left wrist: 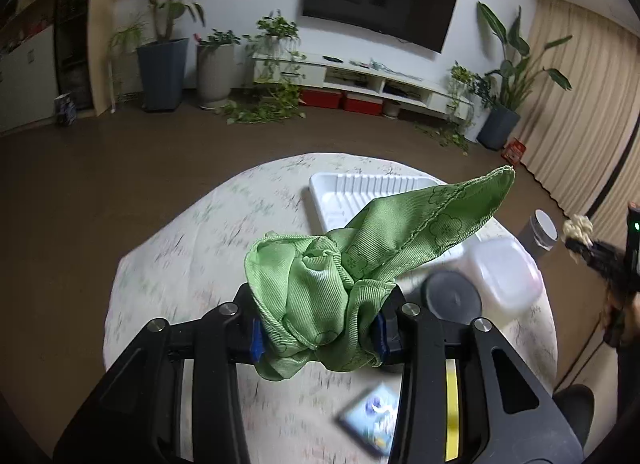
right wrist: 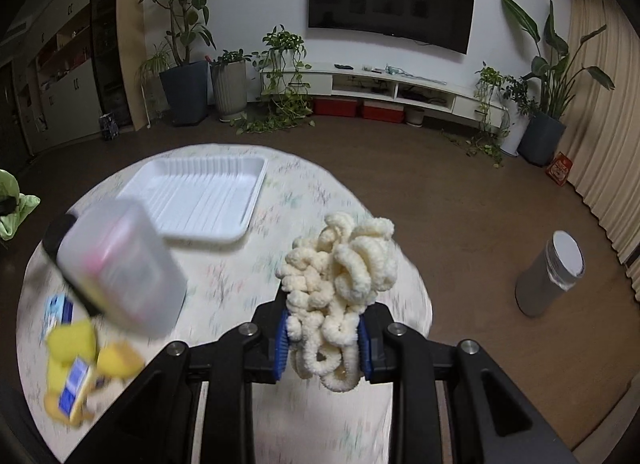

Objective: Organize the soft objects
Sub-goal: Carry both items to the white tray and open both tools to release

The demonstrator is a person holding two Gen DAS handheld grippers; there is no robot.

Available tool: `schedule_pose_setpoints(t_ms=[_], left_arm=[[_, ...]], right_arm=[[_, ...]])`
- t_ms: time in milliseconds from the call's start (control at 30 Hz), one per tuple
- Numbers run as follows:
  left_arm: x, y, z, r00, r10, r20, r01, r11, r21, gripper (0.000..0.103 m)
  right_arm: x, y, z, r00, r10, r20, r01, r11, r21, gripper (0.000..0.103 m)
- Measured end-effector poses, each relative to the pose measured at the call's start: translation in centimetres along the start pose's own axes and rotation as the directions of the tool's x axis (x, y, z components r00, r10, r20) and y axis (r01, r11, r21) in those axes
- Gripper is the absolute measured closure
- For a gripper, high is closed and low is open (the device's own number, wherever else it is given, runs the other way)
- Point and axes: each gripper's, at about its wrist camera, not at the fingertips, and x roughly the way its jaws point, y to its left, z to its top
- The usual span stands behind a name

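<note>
My left gripper is shut on a green silky scarf, held bunched above the round table; one corner of the scarf sticks up to the right. My right gripper is shut on a cream fluffy yarn bundle, held above the table's right part. A white ribbed tray lies on the far side of the table, also seen behind the scarf in the left wrist view. The right gripper with the yarn shows at the far right of the left wrist view.
A translucent plastic jar with a black lid lies on its side on the table, also in the left wrist view. Yellow sponges and blue-white packets lie at the near left. A grey bin stands on the floor.
</note>
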Motion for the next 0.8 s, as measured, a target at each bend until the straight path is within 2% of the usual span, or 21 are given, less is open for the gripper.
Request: schedule_pose_setpoints(t_ms=[167, 267, 333, 467, 633, 800], left_arm=[[4.9, -1.1, 4.6, 0.999, -0.011, -0.049, 0.013, 0.998, 0.058, 0.067], [8.8, -3.0, 6.9, 0.993, -0.023, -0.114, 0.037, 0.991, 0.126, 0.067], [11.5, -4.9, 7.7, 0.986, -0.004, -0.167, 0.037, 0.981, 0.193, 0.067], [16.6, -7.5, 8.1, 0.965, 0.017, -0.261, 0.064, 0.953, 0.298, 0.067], [21.1, -8.4, 7.0, 0.937, 0.051, -0.344, 0.081, 0.93, 0.358, 0.066], [23.8, -8.6, 6.9, 0.918, 0.044, -0.395, 0.104, 0.933, 0.345, 0.065]], right_arm=[[4.3, 0.5, 5.6, 0.999, 0.051, -0.007, -0.052, 0.998, -0.019, 0.074], [7.4, 1.9, 8.7, 0.995, 0.1, -0.023, -0.101, 0.993, -0.057, 0.074], [9.9, 3.7, 10.4, 0.991, 0.122, -0.045, -0.127, 0.985, -0.114, 0.074], [14.4, 6.6, 12.1, 0.981, 0.159, -0.113, -0.177, 0.969, -0.173, 0.074], [19.2, 9.4, 12.1, 0.953, 0.218, -0.208, -0.266, 0.934, -0.237, 0.074], [22.1, 11.8, 11.0, 0.93, 0.237, -0.281, -0.322, 0.895, -0.309, 0.074]])
